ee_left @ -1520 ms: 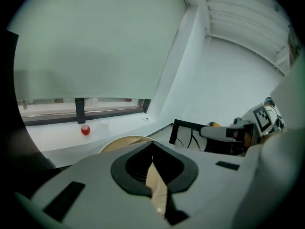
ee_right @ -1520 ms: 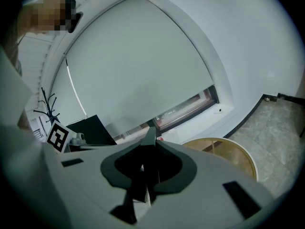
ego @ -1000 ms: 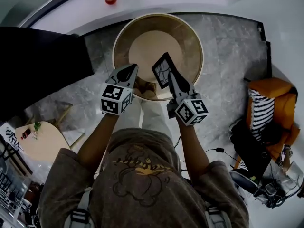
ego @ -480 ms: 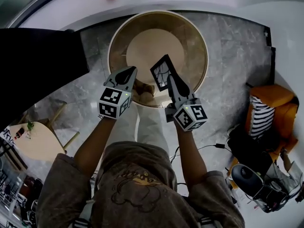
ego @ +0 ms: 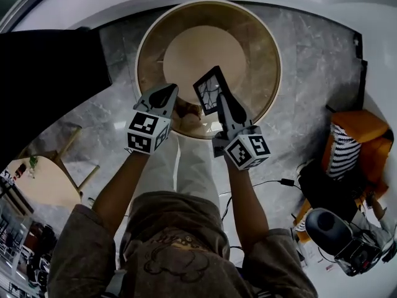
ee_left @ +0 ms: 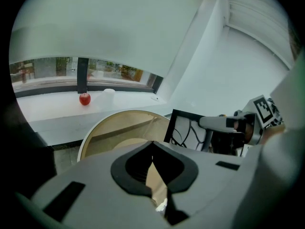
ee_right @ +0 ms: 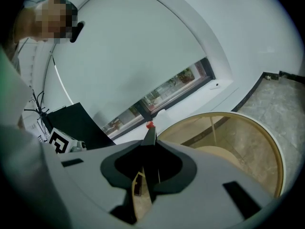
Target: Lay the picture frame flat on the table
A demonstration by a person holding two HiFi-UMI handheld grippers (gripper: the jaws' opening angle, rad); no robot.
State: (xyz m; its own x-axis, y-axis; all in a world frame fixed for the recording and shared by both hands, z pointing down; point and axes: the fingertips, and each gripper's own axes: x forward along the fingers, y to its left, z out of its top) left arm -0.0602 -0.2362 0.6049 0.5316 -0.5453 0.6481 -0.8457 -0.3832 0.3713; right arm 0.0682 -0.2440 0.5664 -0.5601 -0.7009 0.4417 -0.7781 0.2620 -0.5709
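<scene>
My right gripper (ego: 222, 102) is shut on a black picture frame (ego: 209, 89) that holds a white picture with dark lines. It carries the frame upright and tilted over the near part of the round wooden-rimmed table (ego: 268, 37). In the left gripper view the picture frame (ee_left: 188, 130) shows face-on, with the right gripper (ee_left: 215, 123) clamped on its edge. The right gripper view shows the picture frame (ee_right: 150, 137) edge-on between the jaws. My left gripper (ego: 166, 95) hangs just left of the frame, shut, with nothing in it and not touching the frame.
A red apple (ee_left: 85, 98) sits on the white window sill beyond the table. An orange chair with a striped cushion (ego: 350, 143) stands at the right. A black panel (ego: 49, 73) and a small wooden side table (ego: 28, 169) are at the left. A cable (ego: 273, 182) lies on the floor.
Both grippers have sunk toward the table. The frame stays held in the right gripper and the left stays beside it.
</scene>
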